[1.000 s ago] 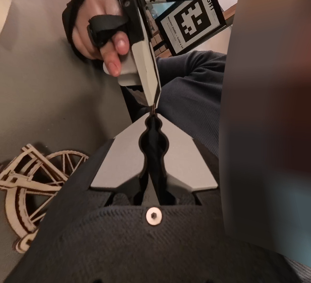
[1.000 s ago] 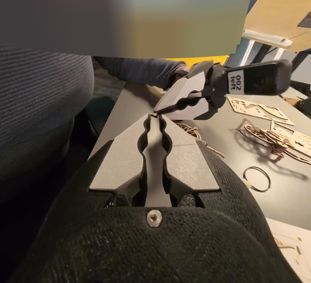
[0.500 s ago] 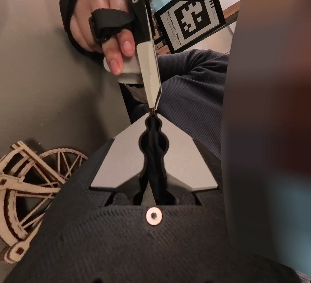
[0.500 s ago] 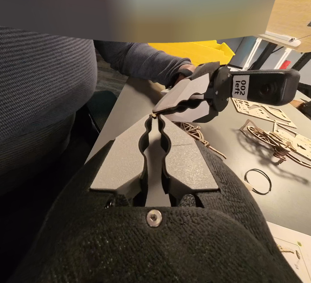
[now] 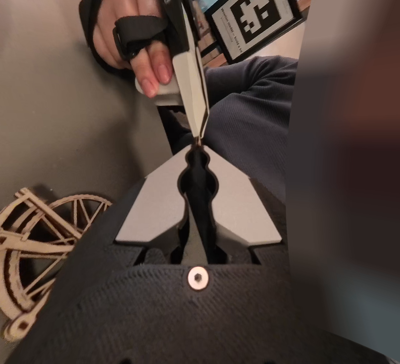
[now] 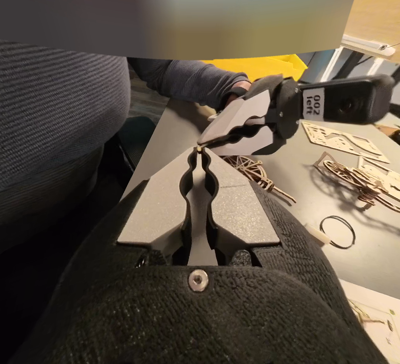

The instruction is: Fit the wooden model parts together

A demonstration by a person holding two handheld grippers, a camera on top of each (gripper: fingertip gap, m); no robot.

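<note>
My left gripper (image 5: 197,146) and my right gripper (image 6: 198,150) are both shut and meet tip to tip above the near edge of the grey table (image 6: 357,267). A tiny wooden part (image 6: 199,148) is pinched where the tips meet; it also shows in the left wrist view (image 5: 198,142). I cannot tell whether it is one piece or two. In the left wrist view the right gripper (image 5: 199,136) comes down from above in a gloved hand (image 5: 125,29). In the right wrist view the left gripper (image 6: 200,143) comes in from the right.
A wooden bicycle model (image 5: 32,245) lies on the table under the left gripper, seen also in the right wrist view (image 6: 249,169). Another wooden model (image 6: 357,180), a cut-out sheet (image 6: 337,141), a black ring (image 6: 337,231) and a white peg (image 6: 318,237) lie to the right. A person's sleeve (image 5: 249,126) is close behind. Only a small space, under 4 cm, lies between the two pairs of fingers.
Both grippers stay shut and tip to tip. The right gripper has tilted a little in the left wrist view. The left gripper's body has shifted slightly right in the right wrist view.
</note>
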